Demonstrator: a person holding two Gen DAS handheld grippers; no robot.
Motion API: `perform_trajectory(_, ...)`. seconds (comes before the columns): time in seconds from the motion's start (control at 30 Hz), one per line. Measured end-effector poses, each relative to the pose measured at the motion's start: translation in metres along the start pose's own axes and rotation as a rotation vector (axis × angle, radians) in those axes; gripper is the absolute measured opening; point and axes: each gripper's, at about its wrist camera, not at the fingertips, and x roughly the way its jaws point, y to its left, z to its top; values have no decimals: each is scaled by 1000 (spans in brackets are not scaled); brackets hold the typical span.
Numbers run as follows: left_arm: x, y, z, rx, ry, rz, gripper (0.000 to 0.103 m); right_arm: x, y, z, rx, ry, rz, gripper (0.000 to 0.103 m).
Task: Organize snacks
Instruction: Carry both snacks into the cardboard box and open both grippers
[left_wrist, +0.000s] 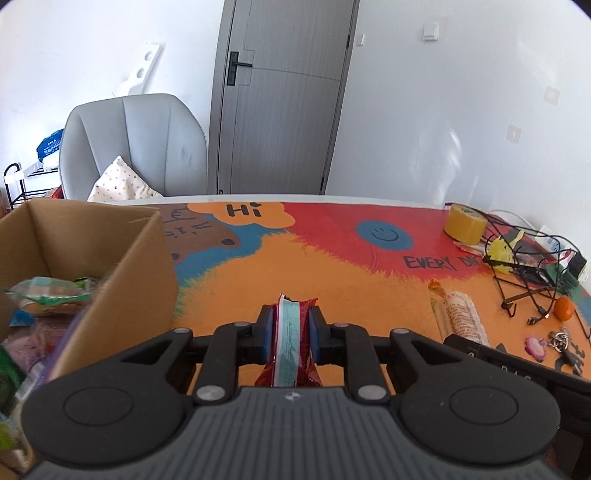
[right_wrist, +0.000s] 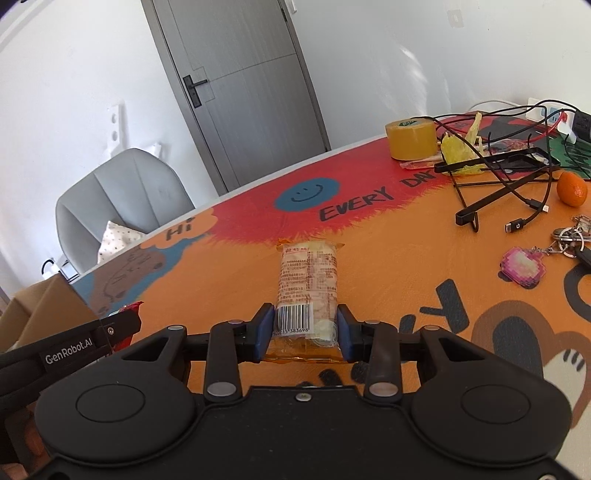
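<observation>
My left gripper is shut on a red snack packet with a teal strip, held upright just above the colourful table mat. An open cardboard box with several snack bags inside stands close on its left. In the right wrist view, my right gripper is shut on the near end of a clear wrapped pastry packet with a barcode, and the far end sticks out over the mat. The left gripper shows at that view's left edge, in front of the box.
A yellow tape roll, tangled cables with a black wire stand, a tangerine and keys with a pink keychain crowd the mat's right side. A grey chair and a grey door lie beyond the table's far edge.
</observation>
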Motion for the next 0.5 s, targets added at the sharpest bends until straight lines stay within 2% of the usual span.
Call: perform_trajectory(0.5,-75,24,-3,-25,-116,1,19,-58,36,-11,-33,-90,85,37)
